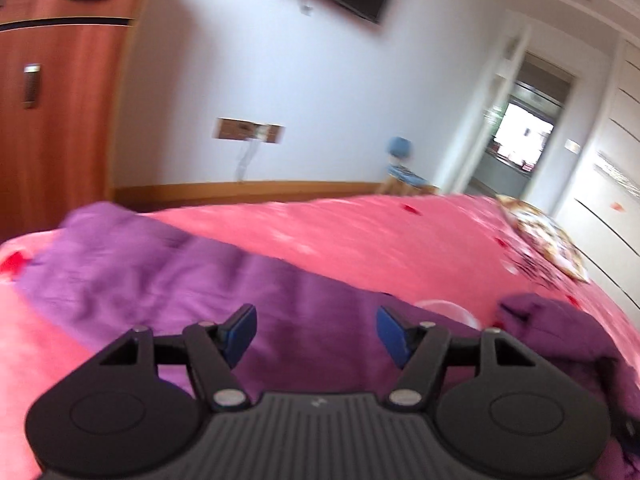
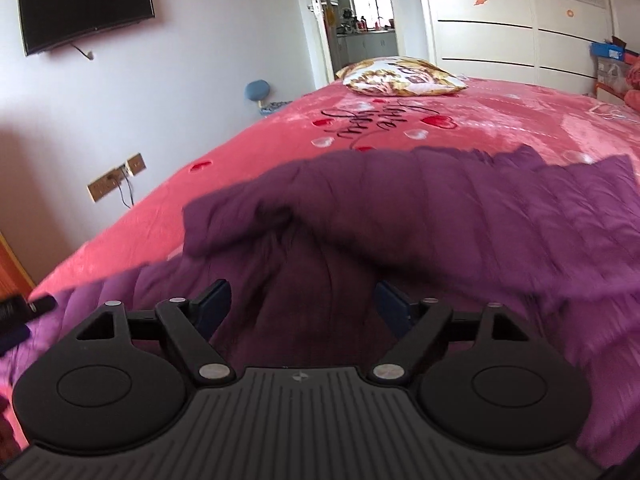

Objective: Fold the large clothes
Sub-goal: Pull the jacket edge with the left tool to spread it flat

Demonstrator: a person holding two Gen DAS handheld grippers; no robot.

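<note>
Right tool (image 2: 303,304): jaws spread wide, nothing between the blue pads, poised just over the purple coat (image 2: 400,216). Left tool (image 1: 317,330): jaws parted, narrower than the right, also empty, above the same coat (image 1: 152,264).

Coat lies on the bed (image 2: 280,136), at the near end, quilted, rumpled. Right view shows most of it: one dark flap folded over toward the left, lighter panel running to the near-left corner, more fabric off to the right. Left view is blurred and shows only a lighter stretch under the pads plus a dark bunched part at right.

Bed cover is pink with hearts; the script lettering reads only in the right view. Pillow (image 2: 404,76) sits at the far end, whole in the right view, clipped and smeared at the edge in the left (image 1: 548,240).

Left view only: brown wardrobe (image 1: 52,92). Right view only: white sliding closet doors (image 2: 520,28), and the tip of the left tool at the left edge. Both: wall TV (image 2: 84,8), sockets (image 2: 116,178), open doorway (image 2: 360,20).
</note>
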